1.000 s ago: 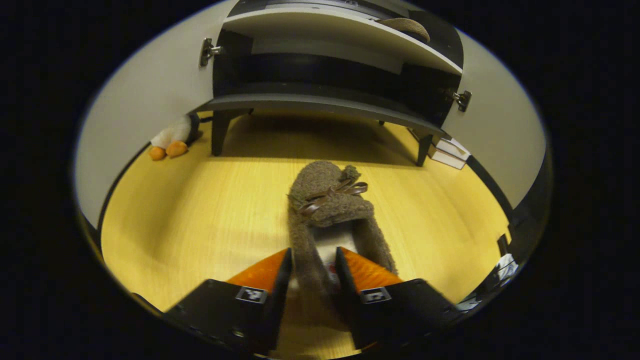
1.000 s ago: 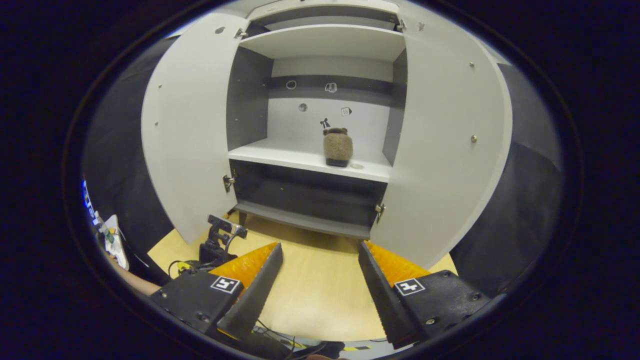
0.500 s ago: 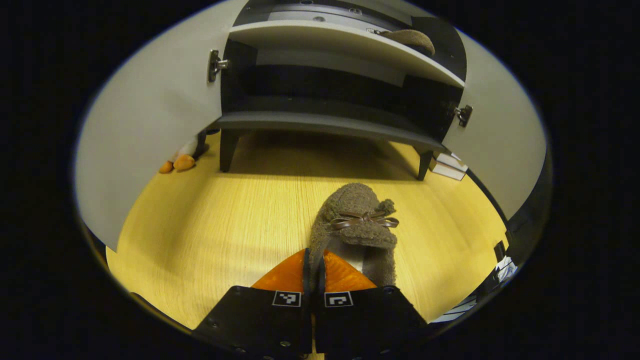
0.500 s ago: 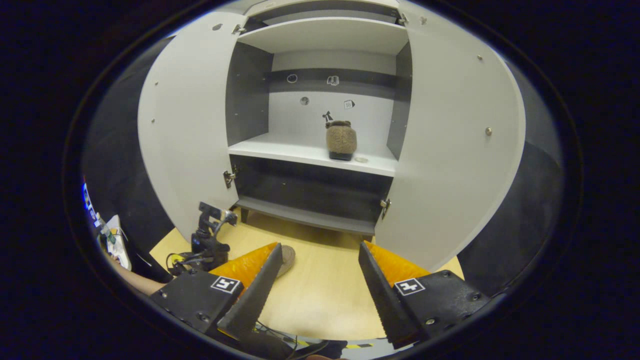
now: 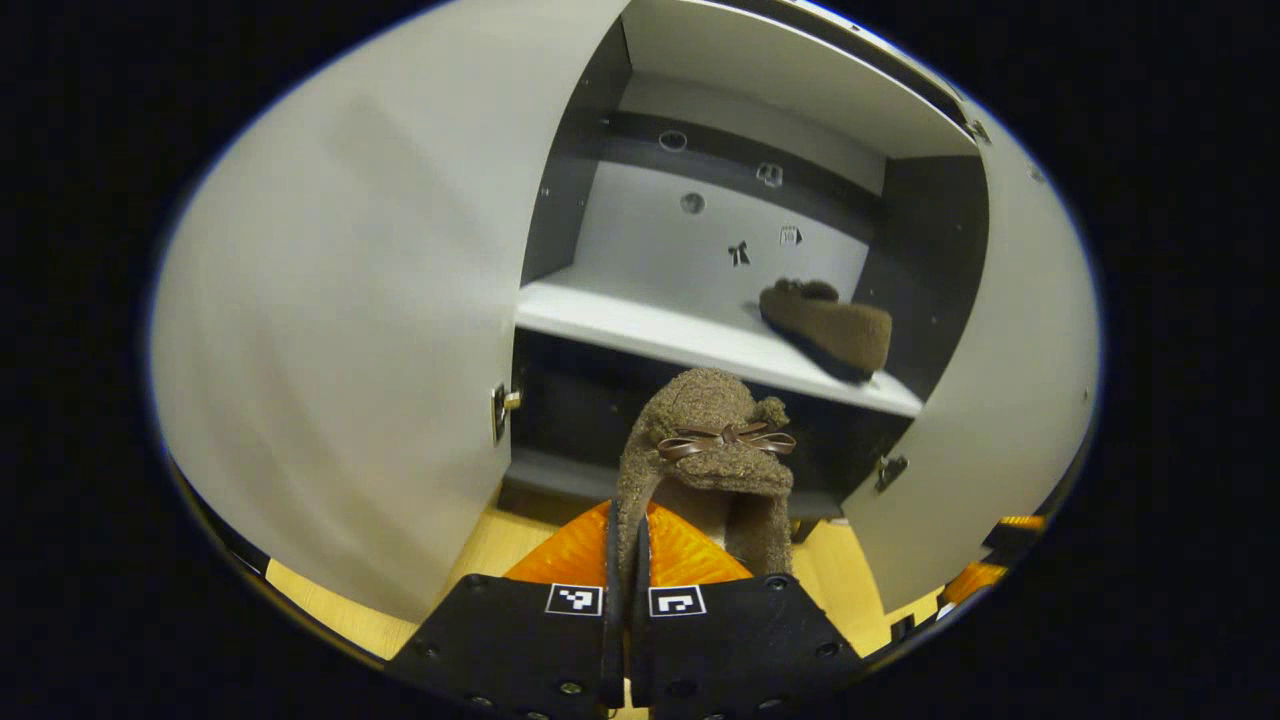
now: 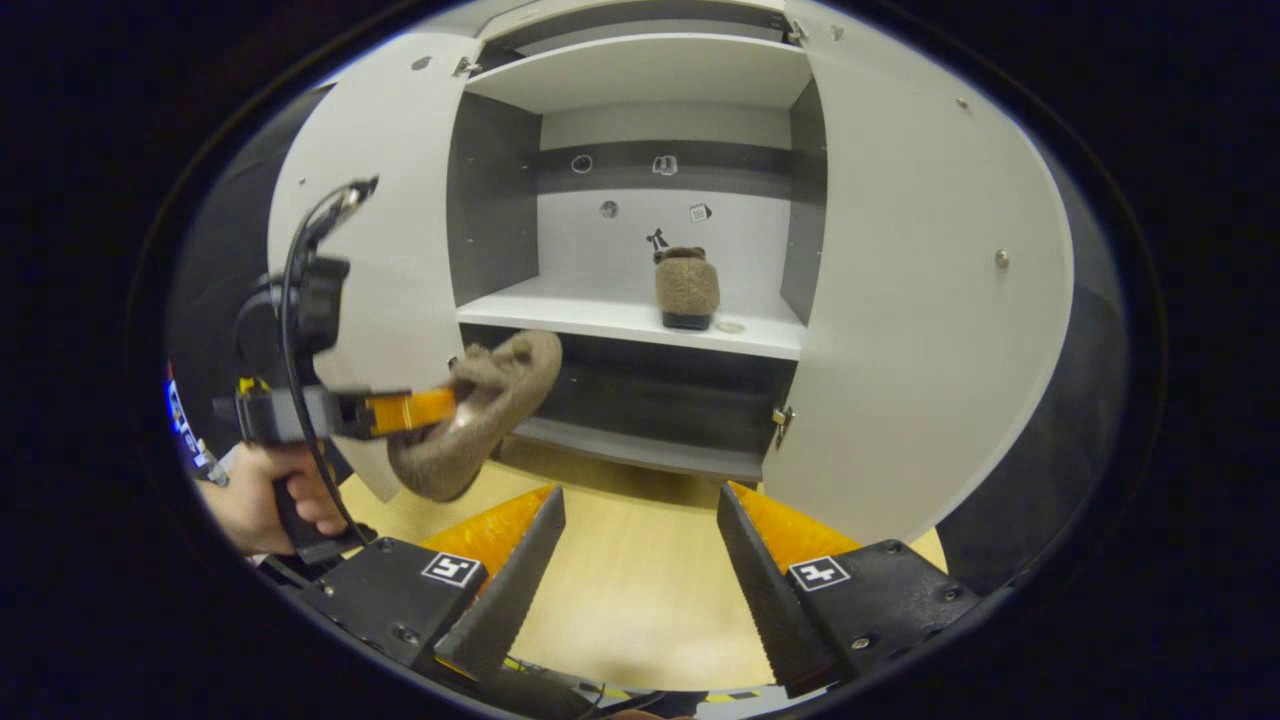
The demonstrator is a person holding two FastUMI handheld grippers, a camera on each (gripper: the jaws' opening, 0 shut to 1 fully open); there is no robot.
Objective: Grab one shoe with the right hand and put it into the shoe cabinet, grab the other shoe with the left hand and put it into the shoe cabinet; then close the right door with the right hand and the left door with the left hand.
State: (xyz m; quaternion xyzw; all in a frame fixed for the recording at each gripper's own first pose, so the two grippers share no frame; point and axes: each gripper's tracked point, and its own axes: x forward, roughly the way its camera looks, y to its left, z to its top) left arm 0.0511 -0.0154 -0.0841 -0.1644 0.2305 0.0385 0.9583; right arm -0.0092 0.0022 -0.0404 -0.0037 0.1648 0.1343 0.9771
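My left gripper (image 5: pixel 628 515) is shut on the side wall of a brown fuzzy shoe (image 5: pixel 715 440) with a small bow, held in the air in front of the open shoe cabinet. In the right gripper view, the left gripper (image 6: pixel 400 410) carries that shoe (image 6: pixel 480 410) at the left, beside the left door (image 6: pixel 390 260). The other shoe (image 6: pixel 686 288) stands on the white middle shelf (image 6: pixel 600 315), toward its right side; it also appears in the left gripper view (image 5: pixel 828 325). My right gripper (image 6: pixel 640 495) is open and holds nothing, low over the wooden floor in front of the cabinet.
Both grey doors stand wide open: the left door (image 5: pixel 340 330) and the right door (image 6: pixel 920 300). Below the white shelf is a dark lower compartment (image 6: pixel 640 400). A hand (image 6: pixel 265 505) holds the left gripper's handle, with a cable looping above it.
The left gripper shut on the shoe, lifted it off the floor and tilted up to face the shelf. The right gripper has barely moved.
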